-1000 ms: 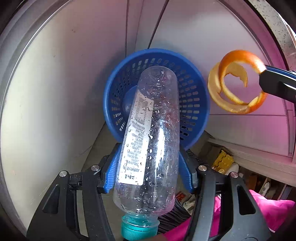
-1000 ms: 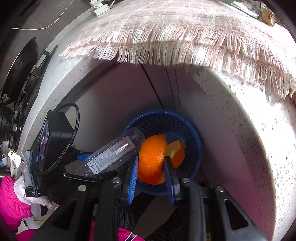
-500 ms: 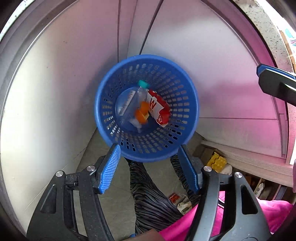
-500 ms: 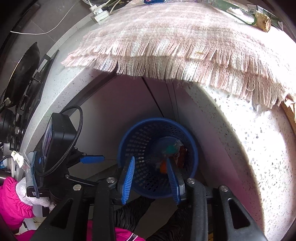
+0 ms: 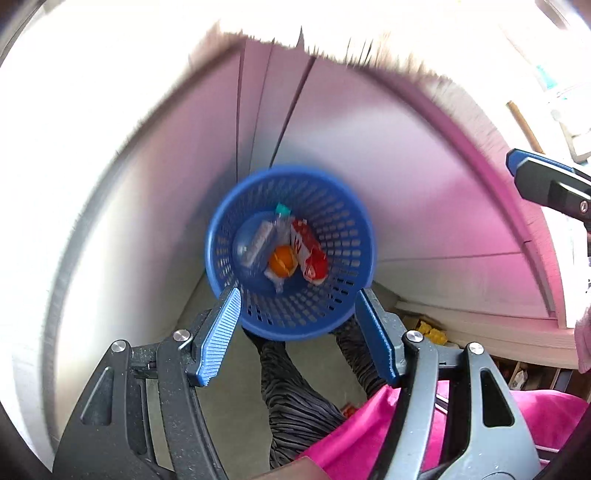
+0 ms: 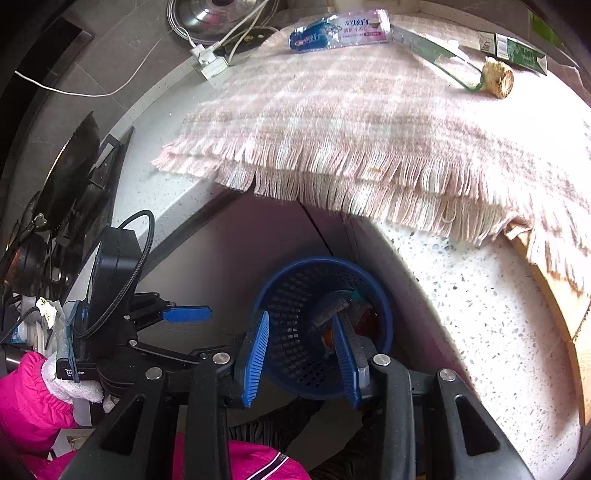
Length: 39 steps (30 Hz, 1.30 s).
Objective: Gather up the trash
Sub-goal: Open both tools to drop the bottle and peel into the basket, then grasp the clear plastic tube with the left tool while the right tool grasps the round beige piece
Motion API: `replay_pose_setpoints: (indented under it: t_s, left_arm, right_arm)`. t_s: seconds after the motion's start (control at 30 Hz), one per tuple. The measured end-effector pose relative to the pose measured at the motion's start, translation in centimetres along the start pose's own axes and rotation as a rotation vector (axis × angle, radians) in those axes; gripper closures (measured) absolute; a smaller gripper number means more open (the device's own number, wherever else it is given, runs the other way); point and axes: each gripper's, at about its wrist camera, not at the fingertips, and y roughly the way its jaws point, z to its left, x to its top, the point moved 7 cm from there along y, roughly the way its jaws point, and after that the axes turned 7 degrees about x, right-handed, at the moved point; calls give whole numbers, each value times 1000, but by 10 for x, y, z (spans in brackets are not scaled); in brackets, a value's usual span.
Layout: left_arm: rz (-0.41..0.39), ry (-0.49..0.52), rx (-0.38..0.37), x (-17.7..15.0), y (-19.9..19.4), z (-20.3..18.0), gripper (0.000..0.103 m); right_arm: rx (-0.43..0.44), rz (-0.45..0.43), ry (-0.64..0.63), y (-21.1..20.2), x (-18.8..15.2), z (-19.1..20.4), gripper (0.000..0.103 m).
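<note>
A blue mesh basket (image 5: 343, 236) stands on the floor below the counter. Inside it lie a clear plastic bottle (image 5: 258, 240), a piece of orange peel (image 5: 282, 260) and a red wrapper (image 5: 310, 254). My left gripper (image 5: 298, 295) hangs open above the basket with nothing between its fingers. My right gripper (image 6: 301, 321) is also over the basket (image 6: 288, 288); its jaws are opening and hold nothing. On the counter cloth lie a toothpaste tube (image 6: 340, 31), a green wrapper (image 6: 517, 50) and a corn cob stub (image 6: 498, 77).
A fringed pink cloth (image 6: 369, 129) overhangs the speckled counter edge (image 6: 480, 314). A pot lid (image 6: 218, 14), a cable and a plug sit at the back left, with a dark stove at far left. A person's pink sleeve (image 6: 26, 398) and striped trousers are below.
The left gripper let go of the bottle and the right let go of the orange peel; both now lie in the basket. Both grippers have risen, so the basket looks smaller.
</note>
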Motion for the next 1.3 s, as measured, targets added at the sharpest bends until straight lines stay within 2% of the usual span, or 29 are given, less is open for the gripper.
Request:
replay_pose_setpoints:
  t_s: [0.1, 0.3, 0.47, 0.57, 0.77, 1.1, 1.3]
  left_arm:
    - [-55, 14, -1, 14, -24, 2, 37]
    - [-147, 11, -36, 44, -61, 5, 37]
    - [-197, 15, -58, 73, -81, -3, 37]
    - [-217, -3, -60, 92, -86, -10, 37]
    - [-248, -69, -39, 136, -91, -24, 37]
    - [-255, -206, -91, 221, -89, -65, 37]
    - [-227, -278, -134, 272, -74, -78, 37]
  right_arm:
    - [-6, -58, 6, -22, 10, -1, 56]
    - [-48, -189, 66, -68, 30, -9, 56]
    - [-89, -294, 129, -109, 49, -29, 48]
    - [-119, -325, 128, -126, 62, -44, 47]
    - [-132, -338, 85, -140, 95, -85, 47]
    - [-56, -281, 27, -132, 144, -150, 47]
    - [10, -245, -5, -116, 163, -164, 47]
